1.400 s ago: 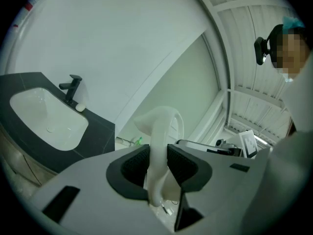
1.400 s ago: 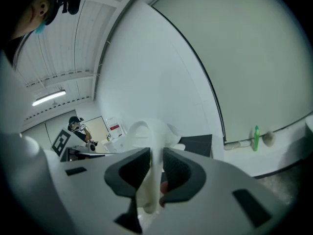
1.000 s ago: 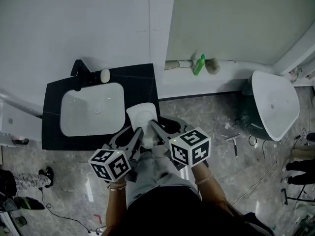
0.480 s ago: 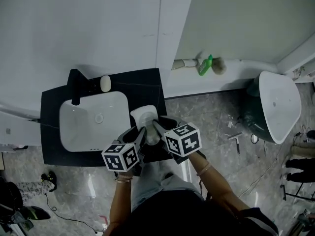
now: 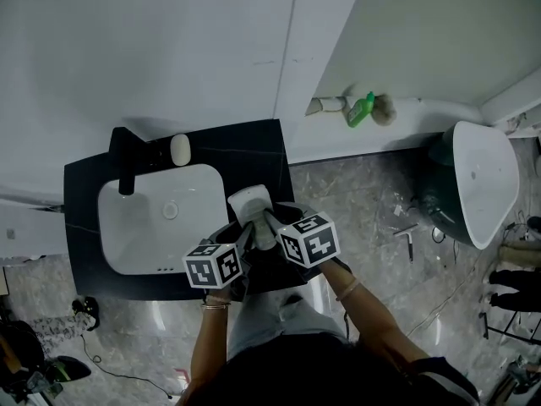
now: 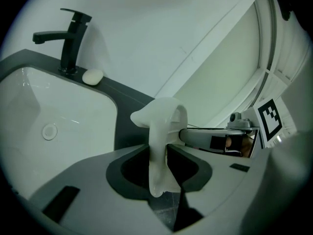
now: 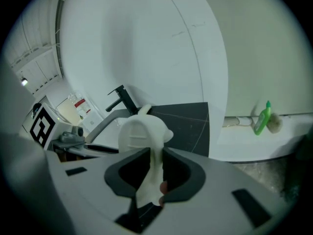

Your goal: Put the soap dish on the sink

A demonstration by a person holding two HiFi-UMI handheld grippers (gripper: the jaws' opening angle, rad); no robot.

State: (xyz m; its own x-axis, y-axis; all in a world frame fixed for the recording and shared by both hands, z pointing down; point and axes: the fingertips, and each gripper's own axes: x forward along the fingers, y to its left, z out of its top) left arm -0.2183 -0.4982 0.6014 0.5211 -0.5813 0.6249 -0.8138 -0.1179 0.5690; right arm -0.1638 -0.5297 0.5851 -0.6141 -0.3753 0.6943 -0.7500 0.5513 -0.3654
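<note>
Both grippers hold one white soap dish (image 5: 250, 204) above the right part of the black sink counter (image 5: 272, 152), just right of the white basin (image 5: 156, 222). My left gripper (image 5: 248, 232) is shut on the dish's left edge. My right gripper (image 5: 269, 227) is shut on its right edge. In the left gripper view the soap dish (image 6: 159, 126) stands on edge between the jaws of my left gripper (image 6: 159, 166). In the right gripper view the soap dish (image 7: 145, 132) rises out of my right gripper (image 7: 154, 173).
A black faucet (image 5: 126, 161) and a pale soap bar (image 5: 179, 149) sit at the counter's back. A green bottle (image 5: 361, 108) lies on the wall ledge. A loose white basin (image 5: 482, 180) and small tools (image 5: 407, 242) are on the marble floor to the right.
Both grippers have carried the dish forward, from the counter's front edge to over its right part. Their hold on it is unchanged.
</note>
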